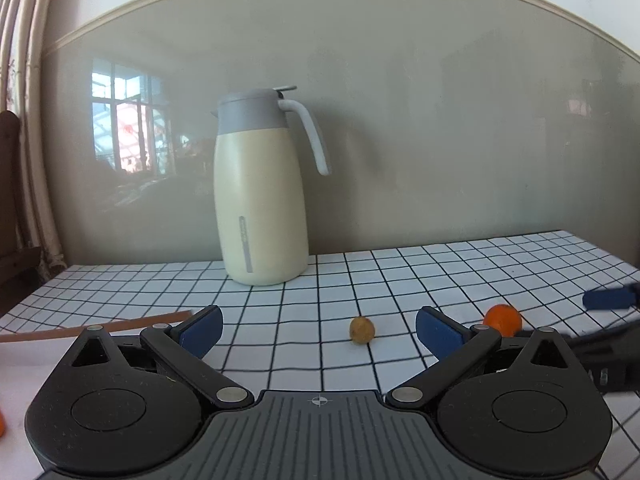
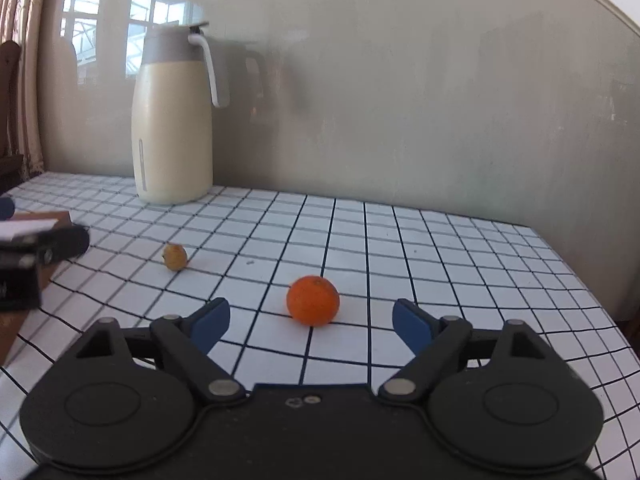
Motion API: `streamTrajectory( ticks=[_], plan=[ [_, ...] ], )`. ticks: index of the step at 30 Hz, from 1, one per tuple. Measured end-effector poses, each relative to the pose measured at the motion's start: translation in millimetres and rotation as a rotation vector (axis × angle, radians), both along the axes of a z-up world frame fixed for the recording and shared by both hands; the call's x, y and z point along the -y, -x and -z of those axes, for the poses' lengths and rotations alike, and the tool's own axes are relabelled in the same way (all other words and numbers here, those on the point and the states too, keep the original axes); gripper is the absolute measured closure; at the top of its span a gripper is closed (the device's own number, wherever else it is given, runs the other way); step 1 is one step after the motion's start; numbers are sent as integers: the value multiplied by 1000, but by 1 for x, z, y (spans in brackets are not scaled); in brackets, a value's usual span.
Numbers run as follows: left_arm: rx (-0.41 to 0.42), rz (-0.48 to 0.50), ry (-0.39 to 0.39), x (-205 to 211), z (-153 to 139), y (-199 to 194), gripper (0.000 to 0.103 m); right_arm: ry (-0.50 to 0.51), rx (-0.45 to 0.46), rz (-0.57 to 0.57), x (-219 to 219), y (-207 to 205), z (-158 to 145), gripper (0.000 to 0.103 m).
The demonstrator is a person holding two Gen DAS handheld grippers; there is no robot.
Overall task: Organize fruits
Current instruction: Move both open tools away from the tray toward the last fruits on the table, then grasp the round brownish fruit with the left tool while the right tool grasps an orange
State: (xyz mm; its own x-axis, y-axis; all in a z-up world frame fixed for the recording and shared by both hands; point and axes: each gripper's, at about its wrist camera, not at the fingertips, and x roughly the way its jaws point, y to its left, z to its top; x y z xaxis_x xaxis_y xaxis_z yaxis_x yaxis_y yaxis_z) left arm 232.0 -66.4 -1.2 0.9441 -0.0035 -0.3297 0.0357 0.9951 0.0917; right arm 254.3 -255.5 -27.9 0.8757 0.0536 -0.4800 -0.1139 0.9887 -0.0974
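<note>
An orange [image 2: 313,300] lies on the checked tablecloth just ahead of my right gripper [image 2: 311,325], which is open and empty, the fruit roughly between its blue fingertips. A small brown fruit [image 2: 175,256] lies further left. In the left wrist view the brown fruit [image 1: 362,330] sits just ahead of my open, empty left gripper [image 1: 318,331], slightly right of centre. The orange [image 1: 502,319] shows behind the left gripper's right finger. Another orange piece [image 1: 1,420] peeks in at the left edge.
A cream and grey thermos jug [image 1: 261,200] stands at the back by the wall, and it also shows in the right wrist view [image 2: 173,120]. A brown-edged tray or box [image 1: 96,329] is at the left. The right gripper's blue tip [image 1: 610,299] enters at the right.
</note>
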Motion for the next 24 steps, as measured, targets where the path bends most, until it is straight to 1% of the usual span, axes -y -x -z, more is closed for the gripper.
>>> streamTrajectory(
  ticks=[1,2,8,12,14,16,18,20,22,24],
  plan=[
    [-10,3,3,3,2,-5,12,6,-4,-3,0,-3,2,28],
    [-24,5,9,5,4,-13,16,11,-9,-7,1,-5,4,28],
    [-90,-7,21,14,25,-45,16,-6,-4,-17,3,-24,6,31],
    [-117,-10,20,18,34,-61,16,-14,-30,-13,3,-36,12,34],
    [-128,-7,7,20,37,-67,16,-15,-43,-14,3,-43,15,37],
    [-138,-7,5,21,39,-73,16,0,-48,-20,0,-52,16,40],
    [-160,0,1,22,43,-80,16,27,-51,-25,-1,-60,17,47],
    [-178,8,-2,24,47,-85,19,15,-61,-24,2,-65,18,48],
    [-186,17,1,25,47,-89,24,-2,-75,-32,5,-68,20,53],
    [-196,16,-7,27,49,-95,25,3,-81,-34,5,-69,21,54]
  ],
)
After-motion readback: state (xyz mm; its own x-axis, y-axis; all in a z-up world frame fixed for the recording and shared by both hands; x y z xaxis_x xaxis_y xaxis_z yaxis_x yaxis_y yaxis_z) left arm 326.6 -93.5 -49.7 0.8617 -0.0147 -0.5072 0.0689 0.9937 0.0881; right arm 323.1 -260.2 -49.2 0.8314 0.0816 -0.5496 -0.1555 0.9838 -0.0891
